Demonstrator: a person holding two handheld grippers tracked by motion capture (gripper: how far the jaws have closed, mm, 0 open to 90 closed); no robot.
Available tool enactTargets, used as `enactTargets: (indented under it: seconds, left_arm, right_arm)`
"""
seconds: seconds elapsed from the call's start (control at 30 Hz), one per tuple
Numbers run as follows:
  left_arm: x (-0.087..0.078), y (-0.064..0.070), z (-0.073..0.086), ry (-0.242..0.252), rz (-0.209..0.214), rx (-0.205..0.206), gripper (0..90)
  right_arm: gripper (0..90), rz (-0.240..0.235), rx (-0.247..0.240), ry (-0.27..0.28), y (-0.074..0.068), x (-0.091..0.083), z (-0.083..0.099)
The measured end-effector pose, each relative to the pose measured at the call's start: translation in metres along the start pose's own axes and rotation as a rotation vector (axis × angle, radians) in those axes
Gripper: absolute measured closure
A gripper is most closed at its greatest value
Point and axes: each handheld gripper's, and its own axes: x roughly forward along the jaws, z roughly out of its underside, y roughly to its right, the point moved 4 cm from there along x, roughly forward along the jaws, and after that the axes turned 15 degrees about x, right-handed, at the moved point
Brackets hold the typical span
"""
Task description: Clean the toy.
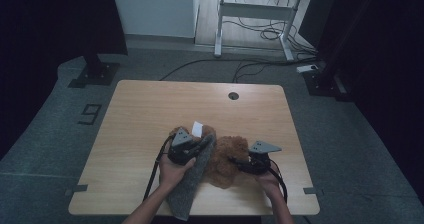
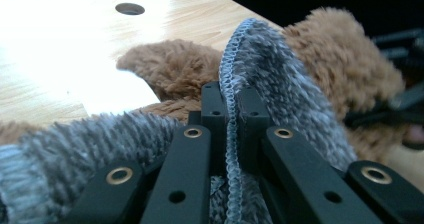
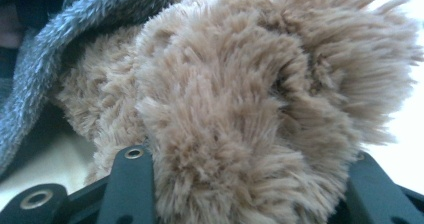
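Note:
A brown plush toy [image 1: 227, 159] lies in the middle of the wooden table [image 1: 150, 109], with a white tag [image 1: 197, 128] at its far end. A grey knitted cloth [image 1: 192, 184] is draped over its left side and runs down towards the table's front edge. My left gripper [image 1: 183, 151] sits on the toy's left. Seen up close, my left gripper [image 2: 232, 111] is shut on the cloth's stitched edge [image 2: 231, 59]. My right gripper [image 1: 239, 162] is at the toy's right side. Its jaws stand wide apart, pressed into thick brown fur [image 3: 240, 109], and the fingertips are buried in it.
A round cable hole [image 1: 233, 95] lies near the table's far edge. Bare wood stretches behind and to the left of the toy. Beyond the table are a white desk frame [image 1: 255, 14], loose floor cables [image 1: 250, 64] and dark stand bases [image 1: 95, 74].

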Motion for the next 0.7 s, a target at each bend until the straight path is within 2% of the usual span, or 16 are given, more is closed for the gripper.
enactTargets:
  seconds: [0.03,0.07,0.1,0.2,0.3,0.37,0.4,0.47,0.53,0.63,0.7]
  left_arm:
    - [0.000,0.000,0.000,0.000,0.000,0.000,84.5]
    - [-0.003,-0.001,-0.008,0.003,0.002,-0.018,84.5]
    - [-0.005,0.001,-0.014,0.005,0.004,-0.017,84.5]
    - [-0.004,0.013,-0.036,0.019,0.029,0.007,84.5]
    - [0.008,0.032,-0.058,0.025,0.066,0.040,84.4]
    - [0.023,0.044,-0.068,0.015,0.087,0.050,84.4]
    - [0.032,0.050,-0.070,0.000,0.100,0.054,84.3]
    - [0.052,0.059,-0.066,-0.058,0.099,0.068,84.1]
    - [0.064,0.063,-0.059,-0.080,0.087,0.070,84.1]
    - [0.063,0.061,-0.055,-0.076,0.080,0.067,84.1]
    - [0.057,0.057,-0.052,-0.084,0.058,0.070,84.1]
  right_arm:
    - [50.3,0.000,0.000,0.000,0.000,0.000,0.000]
    - [50.2,0.019,-0.013,0.026,-0.001,0.001,-0.001]
    - [50.2,0.030,-0.028,0.039,-0.002,0.001,0.000]
    - [50.0,0.056,-0.050,0.069,-0.006,0.001,0.001]
    - [49.7,0.070,-0.060,0.079,-0.008,0.002,0.003]
    - [49.2,0.077,-0.073,0.089,-0.011,0.001,0.005]
    - [48.9,0.081,-0.081,0.098,-0.012,0.000,0.006]
    - [48.7,0.089,-0.093,0.121,-0.014,-0.001,0.011]
    - [48.4,0.106,-0.096,0.119,-0.014,-0.002,0.017]
    - [48.4,0.100,-0.074,0.121,-0.009,-0.003,0.022]
    - [48.4,0.106,-0.088,0.115,-0.012,-0.002,0.021]
